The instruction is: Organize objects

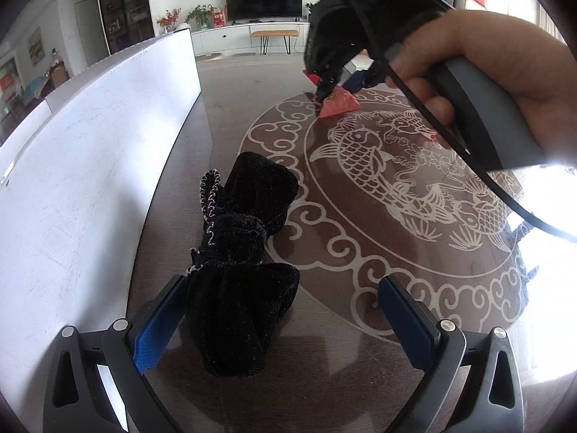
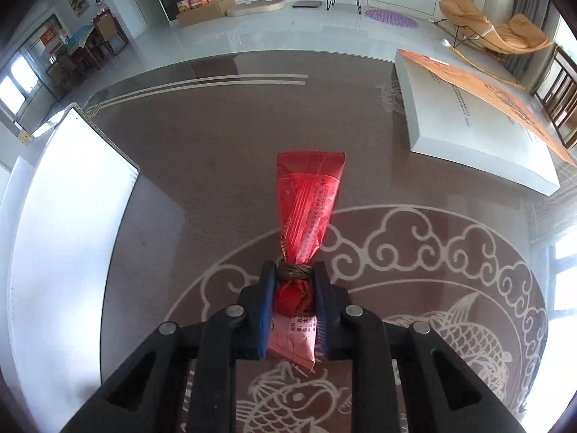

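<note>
A black velvet pouch (image 1: 241,263) with white stitching lies on the dark table with a fish pattern (image 1: 378,187), between my left gripper's open fingers (image 1: 285,310), nearer the left pad. My right gripper (image 2: 294,274) is shut on a red wrapper packet (image 2: 308,202) tied in the middle with brown twine; the packet's long end lies forward on the table. In the left wrist view the right gripper (image 1: 324,90) is held by a hand over the red packet (image 1: 339,106) at the far side of the pattern.
A white board (image 1: 90,151) stands along the table's left side; it also shows in the right wrist view (image 2: 61,234). A thick white book with an orange cover (image 2: 476,119) lies at the far right of the table.
</note>
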The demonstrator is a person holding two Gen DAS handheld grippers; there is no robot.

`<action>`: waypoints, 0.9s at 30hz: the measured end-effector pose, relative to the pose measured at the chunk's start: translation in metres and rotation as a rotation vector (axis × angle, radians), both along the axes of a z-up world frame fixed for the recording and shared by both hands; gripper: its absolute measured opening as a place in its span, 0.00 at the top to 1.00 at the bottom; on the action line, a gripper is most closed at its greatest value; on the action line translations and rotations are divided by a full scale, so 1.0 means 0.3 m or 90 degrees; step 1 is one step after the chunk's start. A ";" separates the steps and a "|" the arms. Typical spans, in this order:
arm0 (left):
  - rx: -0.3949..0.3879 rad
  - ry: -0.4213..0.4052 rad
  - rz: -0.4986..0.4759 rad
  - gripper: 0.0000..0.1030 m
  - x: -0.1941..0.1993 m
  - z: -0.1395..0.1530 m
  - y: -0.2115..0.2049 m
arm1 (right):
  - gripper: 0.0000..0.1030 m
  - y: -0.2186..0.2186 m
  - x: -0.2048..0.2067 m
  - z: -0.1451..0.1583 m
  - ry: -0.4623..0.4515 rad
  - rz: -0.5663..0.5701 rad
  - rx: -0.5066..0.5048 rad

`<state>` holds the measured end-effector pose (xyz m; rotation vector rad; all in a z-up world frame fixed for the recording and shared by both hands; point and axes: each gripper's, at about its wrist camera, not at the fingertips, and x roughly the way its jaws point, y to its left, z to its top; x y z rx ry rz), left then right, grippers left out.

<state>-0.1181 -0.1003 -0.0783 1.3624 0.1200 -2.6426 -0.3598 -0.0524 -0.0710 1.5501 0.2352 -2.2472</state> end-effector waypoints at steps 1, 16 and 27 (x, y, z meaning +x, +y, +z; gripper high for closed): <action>0.000 0.000 0.000 0.00 0.000 0.000 0.001 | 0.80 0.041 0.021 0.001 0.010 0.000 0.006; 0.000 0.000 0.000 0.00 0.000 0.000 0.004 | 0.79 0.637 0.746 0.021 0.154 -0.063 0.022; 0.000 0.000 0.000 0.00 -0.001 0.000 0.004 | 0.03 0.668 0.833 -0.053 0.163 -0.151 0.006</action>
